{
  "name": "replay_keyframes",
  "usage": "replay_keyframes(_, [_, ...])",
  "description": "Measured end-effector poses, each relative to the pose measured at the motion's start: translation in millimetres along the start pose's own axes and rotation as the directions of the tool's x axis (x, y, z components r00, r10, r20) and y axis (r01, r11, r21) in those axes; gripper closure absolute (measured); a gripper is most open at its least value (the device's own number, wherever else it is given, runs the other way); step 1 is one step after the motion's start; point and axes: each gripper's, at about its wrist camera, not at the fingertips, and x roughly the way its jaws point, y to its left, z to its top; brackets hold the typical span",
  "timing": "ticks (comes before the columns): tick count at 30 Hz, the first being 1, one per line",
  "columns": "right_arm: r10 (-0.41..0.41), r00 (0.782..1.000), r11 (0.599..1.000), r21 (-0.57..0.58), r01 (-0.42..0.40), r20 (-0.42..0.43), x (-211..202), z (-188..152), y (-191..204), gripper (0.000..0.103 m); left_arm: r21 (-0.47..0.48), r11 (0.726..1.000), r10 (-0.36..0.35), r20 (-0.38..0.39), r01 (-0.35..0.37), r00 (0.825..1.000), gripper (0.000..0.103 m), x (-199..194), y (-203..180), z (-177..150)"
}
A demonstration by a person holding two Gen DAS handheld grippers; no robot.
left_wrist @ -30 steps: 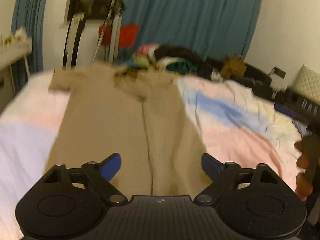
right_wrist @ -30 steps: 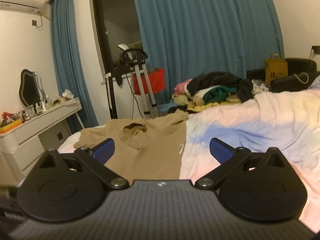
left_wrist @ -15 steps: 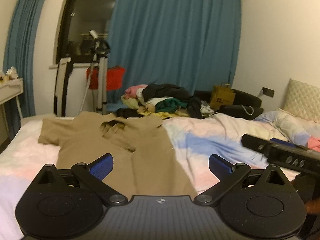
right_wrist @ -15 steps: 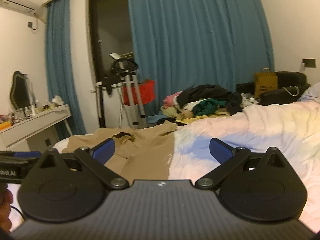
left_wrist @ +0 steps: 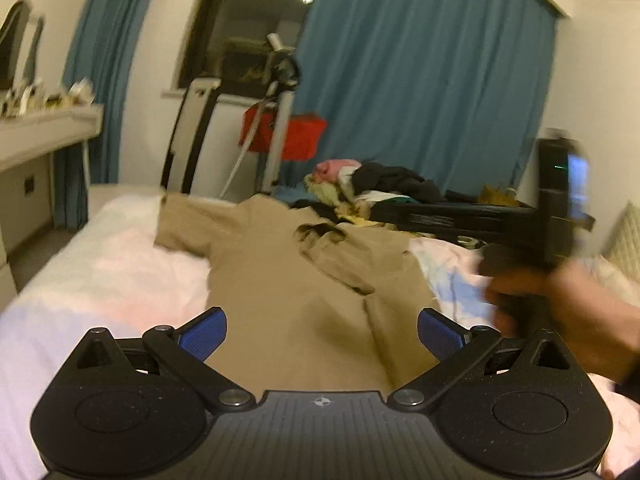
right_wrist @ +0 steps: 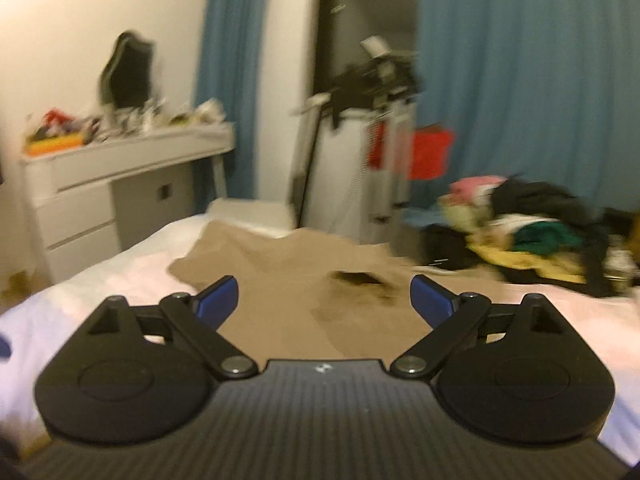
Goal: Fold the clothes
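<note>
The left hand-held gripper (left_wrist: 322, 330) is spread wide and holds nothing, poised above the lower half of the tan shirt (left_wrist: 296, 284), which lies flat on the bed (left_wrist: 100, 280) straight ahead of it. The right hand-held gripper (right_wrist: 324, 300) is likewise wide and empty, above the shirt's collar end. Beyond and to the right of both sits a pile of clothes (right_wrist: 528, 232). The right hand (left_wrist: 568, 304) shows blurred at the left view's right edge.
</note>
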Motion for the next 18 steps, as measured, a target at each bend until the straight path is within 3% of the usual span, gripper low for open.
replay_keyframes(2, [0.057,0.998,0.998,-0.031,-0.058,-0.037,43,0,24,0.013,-0.049,0.999,0.011,0.007,-0.011,1.0,0.001,4,16,-1])
replay_keyframes(4, [0.089,0.993,0.992,-0.083,-0.095,-0.073,81,-2,50,0.029,-0.114,0.993,0.01,0.026,-0.007,1.0,0.001,8,34,-1])
replay_keyframes(9, [0.161,0.972,0.96,-0.204,-0.194,-0.169,174,-9,116,0.029,-0.292,0.954,0.088,0.047,-0.07,0.995,0.001,21,87,-4])
replay_keyframes(11, [0.185,0.96,0.94,-0.249,-0.235,-0.21,212,-11,142,0.034,-0.354,0.93,0.124,0.046,-0.1,0.991,0.001,27,107,-5])
replay_keyframes(12, [0.196,0.953,0.928,-0.27,-0.256,-0.23,231,-12,155,0.042,-0.378,0.919,0.141,0.047,-0.113,0.989,0.001,29,114,-6])
replay_keyframes(14, [0.185,0.964,0.943,-0.241,-0.229,-0.192,227,-6,151,0.057,-0.424,0.895,0.175,0.051,-0.137,0.983,0.001,32,126,-8])
replay_keyframes(15, [0.18,0.968,0.95,-0.225,-0.216,-0.173,226,-3,149,0.079,-0.444,0.883,0.191,0.051,-0.149,0.98,0.001,33,132,-9])
replay_keyframes(16, [0.173,0.973,0.956,-0.21,-0.203,-0.154,224,1,146,0.092,-0.457,0.875,0.206,0.049,-0.161,0.977,0.001,33,136,-11])
replay_keyframes(18, [0.159,0.98,0.968,-0.178,-0.178,-0.116,221,7,142,0.095,-0.479,0.861,0.218,0.039,-0.173,0.975,0.002,33,141,-14])
